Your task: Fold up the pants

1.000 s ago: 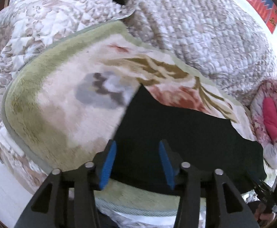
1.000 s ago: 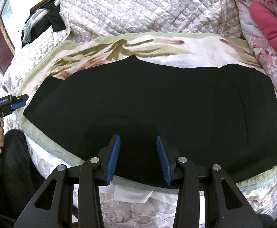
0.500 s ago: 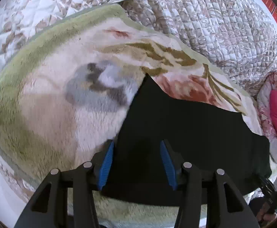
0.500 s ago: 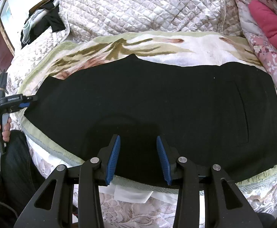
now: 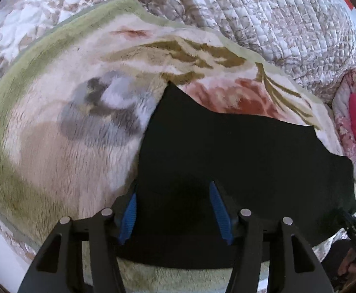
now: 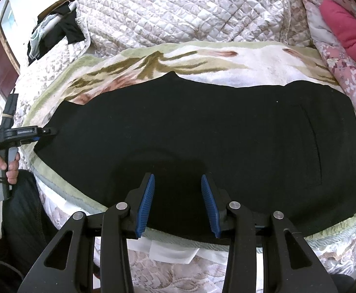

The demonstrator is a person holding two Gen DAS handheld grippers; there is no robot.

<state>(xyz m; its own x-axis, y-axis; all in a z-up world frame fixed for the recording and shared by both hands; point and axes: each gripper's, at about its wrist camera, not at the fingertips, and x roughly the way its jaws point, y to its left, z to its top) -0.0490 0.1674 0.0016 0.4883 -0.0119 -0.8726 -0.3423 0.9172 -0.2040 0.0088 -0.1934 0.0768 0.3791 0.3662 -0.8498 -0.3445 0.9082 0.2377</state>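
**Flat black pants, long axis 9 to 3**

Here the pants lie flat on a plush floral blanket over a quilted bed, hem at 9, patch pocket at 3. The left gripper tilts down over the hem, fingers parted. The right gripper hangs, fingers apart, at the 6 o'clock edge.

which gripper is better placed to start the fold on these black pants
Probably the left gripper: its open fingers straddle the end edge of the black pants, ready to pinch. The right gripper hovers open mid-length.
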